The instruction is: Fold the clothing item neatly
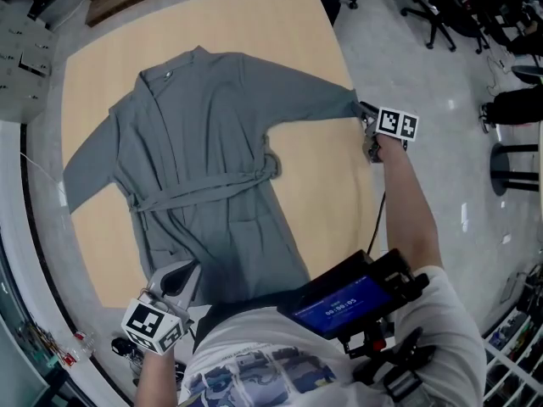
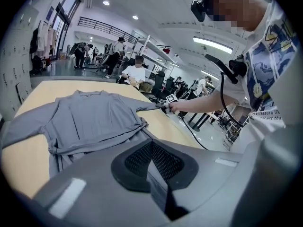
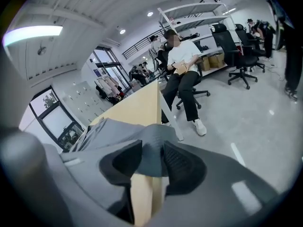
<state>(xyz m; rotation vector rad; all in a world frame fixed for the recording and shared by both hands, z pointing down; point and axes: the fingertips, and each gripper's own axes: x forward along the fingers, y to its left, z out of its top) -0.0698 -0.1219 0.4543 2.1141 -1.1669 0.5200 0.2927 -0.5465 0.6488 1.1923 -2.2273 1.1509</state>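
A grey robe (image 1: pixel 204 168) lies spread flat, front up, on the tan table (image 1: pixel 318 176), collar at the far side, both sleeves out, belt tied across the waist. My right gripper (image 1: pixel 366 113) is at the table's right edge, shut on the cuff of the robe's right-hand sleeve (image 1: pixel 349 102). In the right gripper view the grey cuff (image 3: pixel 149 145) fills the gap between the pads of that gripper (image 3: pixel 152 157). My left gripper (image 1: pixel 188 271) hovers at the near edge by the robe's hem, shut with nothing in it. In the left gripper view its pads meet (image 2: pixel 152 150) with the robe (image 2: pixel 90 122) beyond.
A screen device (image 1: pixel 339 303) hangs at my chest over the table's near edge. Office chairs (image 1: pixel 433 11) stand on the grey floor to the right. A seated person (image 3: pixel 182 74) is beyond the table's far end. A cable (image 1: pixel 377 219) runs along my right arm.
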